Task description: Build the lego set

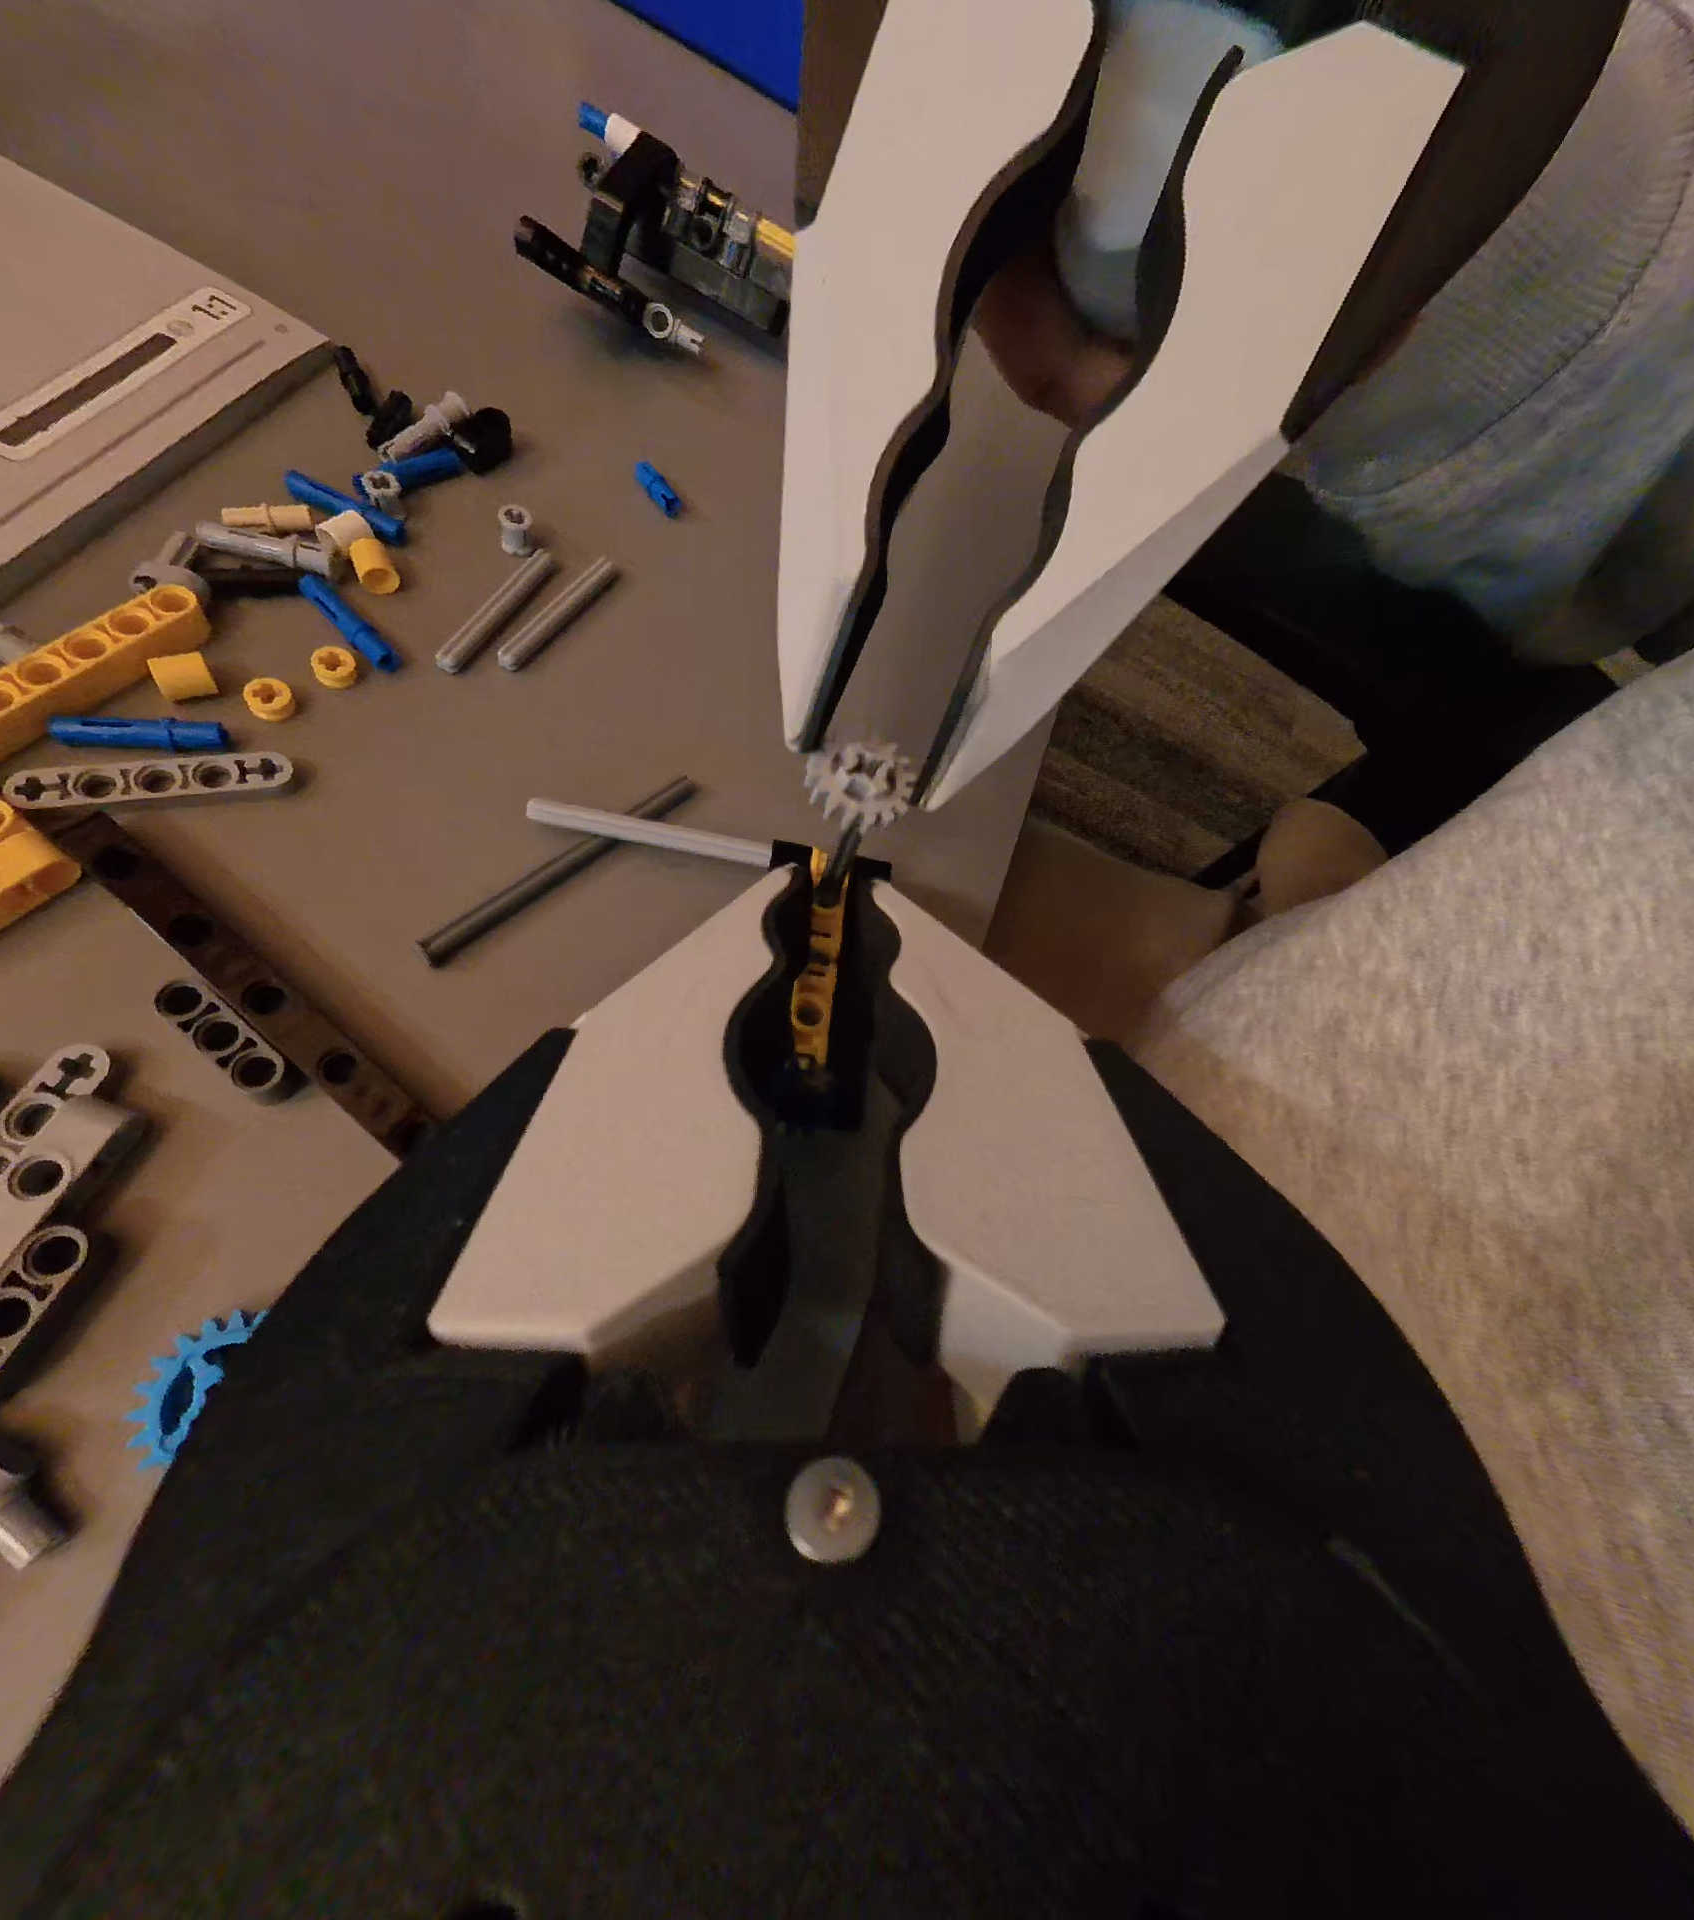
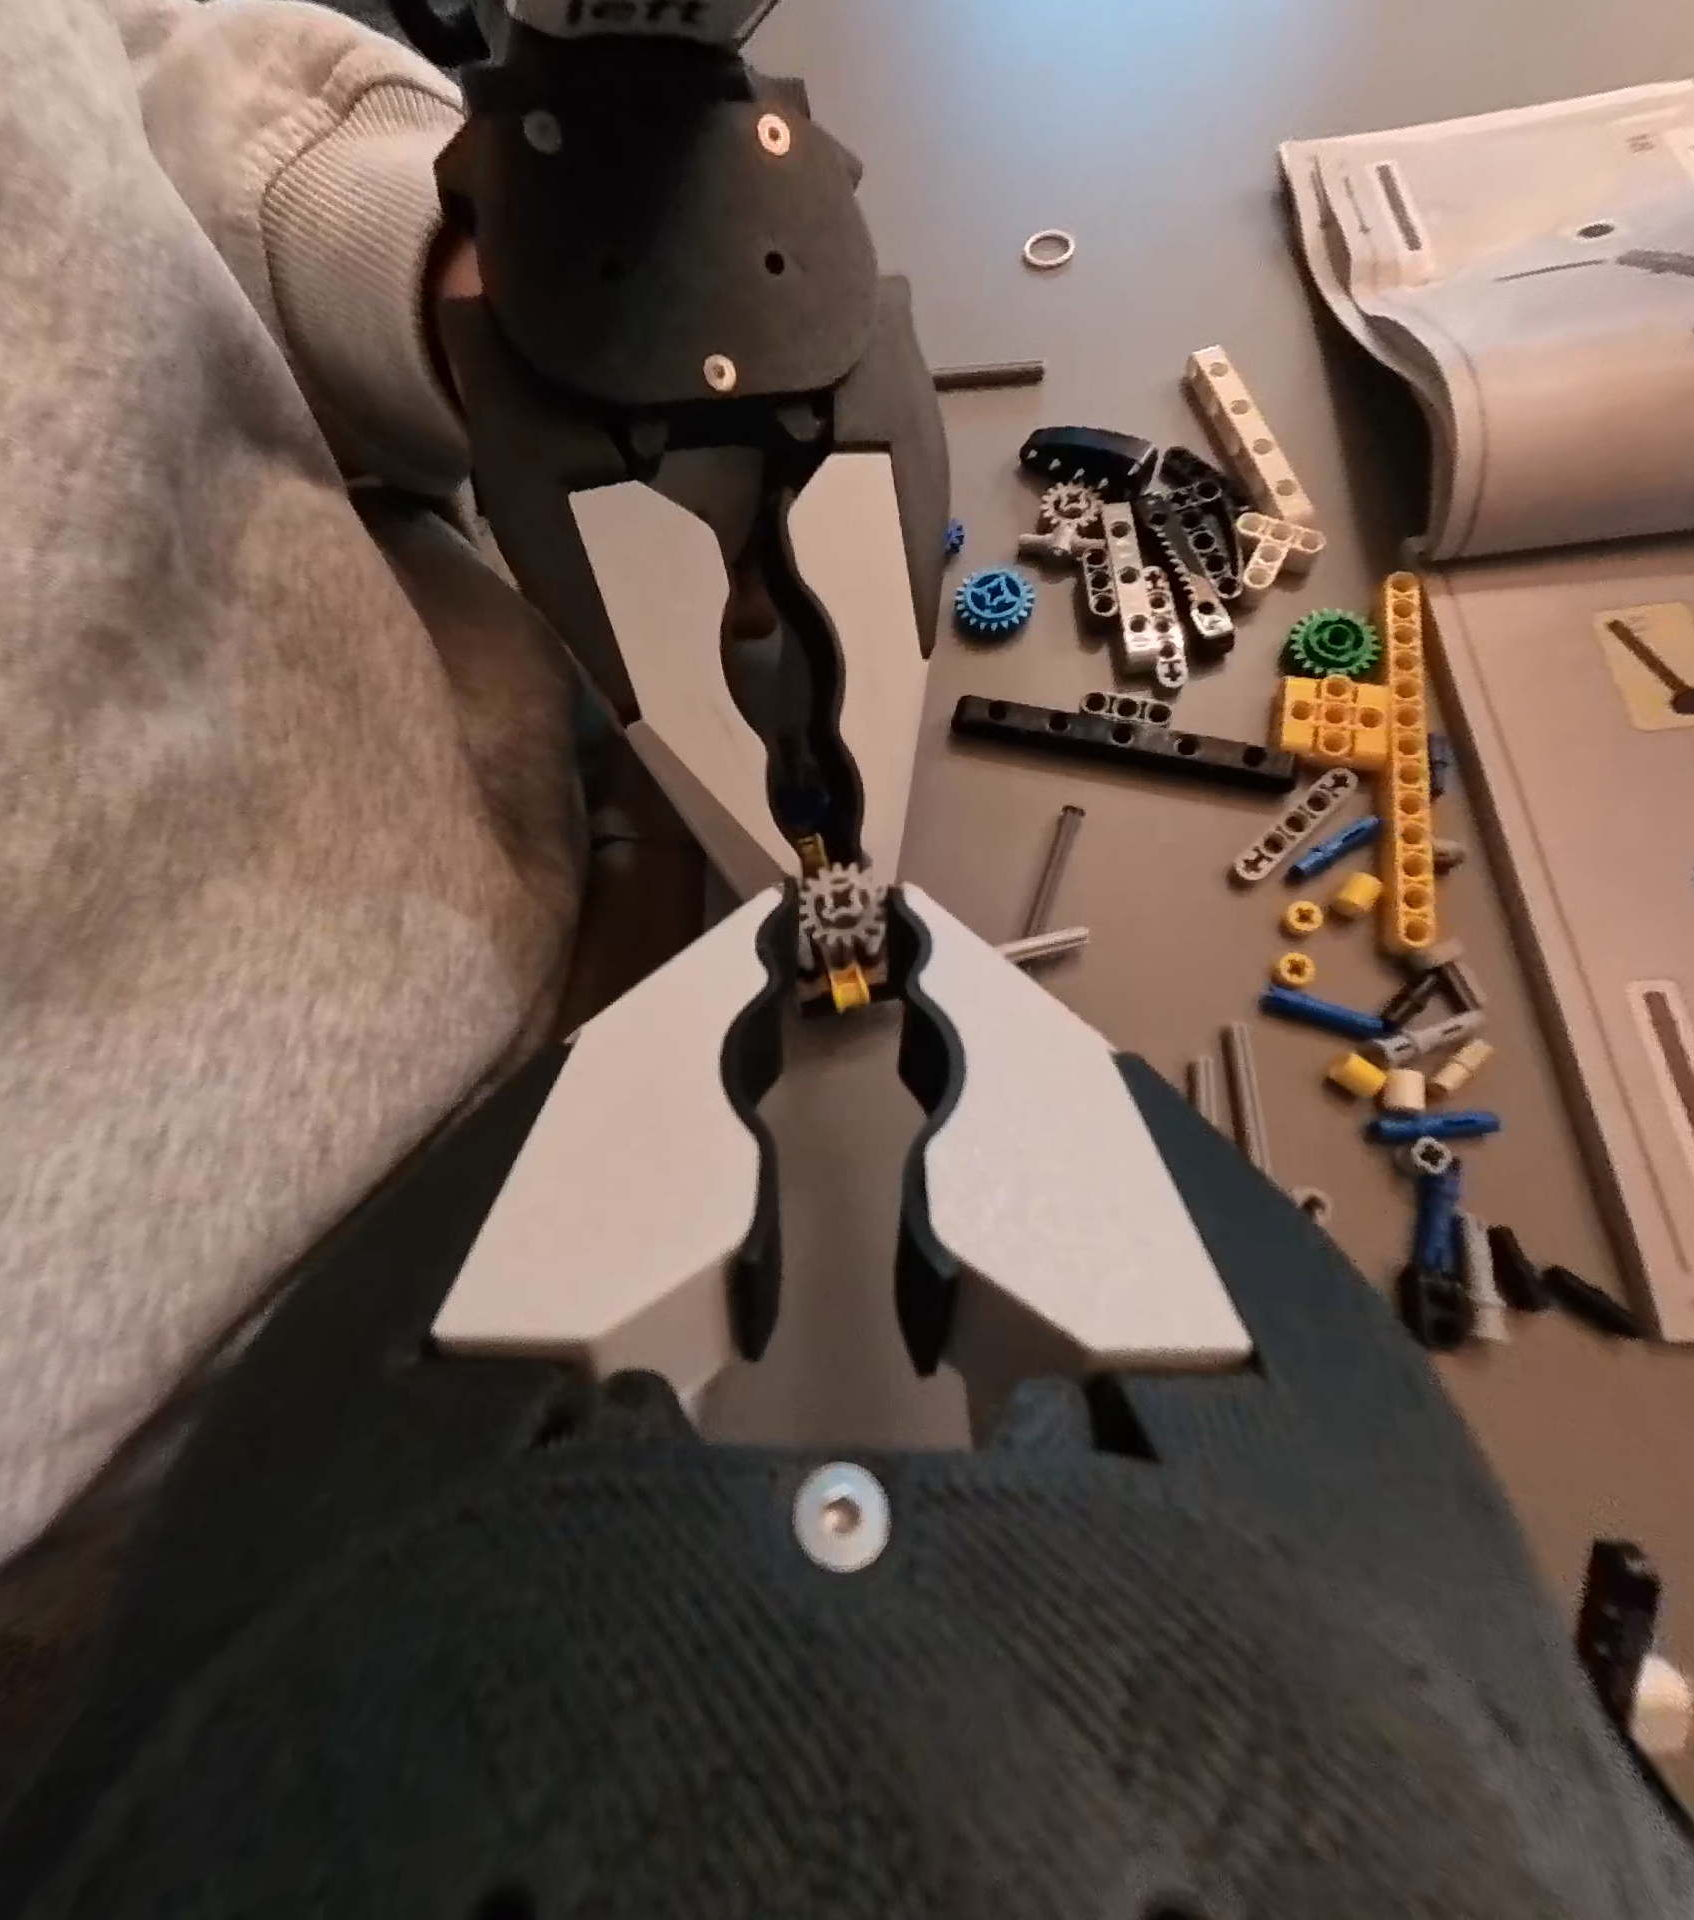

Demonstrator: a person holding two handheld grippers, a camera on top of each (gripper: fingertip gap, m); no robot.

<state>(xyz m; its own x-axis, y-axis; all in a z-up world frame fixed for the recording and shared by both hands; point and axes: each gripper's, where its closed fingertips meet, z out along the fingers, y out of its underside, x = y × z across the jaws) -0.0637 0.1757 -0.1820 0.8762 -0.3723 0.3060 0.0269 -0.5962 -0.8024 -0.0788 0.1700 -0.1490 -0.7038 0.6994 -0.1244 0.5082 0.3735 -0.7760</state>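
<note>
My left gripper (image 1: pixel 827 868) is shut on a thin yellow beam (image 1: pixel 815 977) with a dark axle (image 1: pixel 845 840) sticking out past its tips. My right gripper (image 1: pixel 864 774) comes in from above, tip to tip with it, and is shut on a small grey gear (image 1: pixel 858 784) at the axle's end. In the right wrist view the gear (image 2: pixel 835 902) sits between my right gripper's tips (image 2: pixel 838 914), with a yellow and dark piece (image 2: pixel 848 987) just below it. The left gripper (image 2: pixel 815 831) faces it from above. Both are held off the table edge.
Loose parts lie on the grey table (image 1: pixel 469 852): a long yellow beam (image 1: pixel 43 675), grey axles (image 1: pixel 526 613), blue pins, a blue gear (image 2: pixel 990 603), a green gear (image 2: pixel 1329 642). A dark part-built assembly (image 1: pixel 656 239) stands at the back. An open booklet (image 2: pixel 1570 343) lies beside them. A grey sleeve (image 1: pixel 1497 1091) is close by.
</note>
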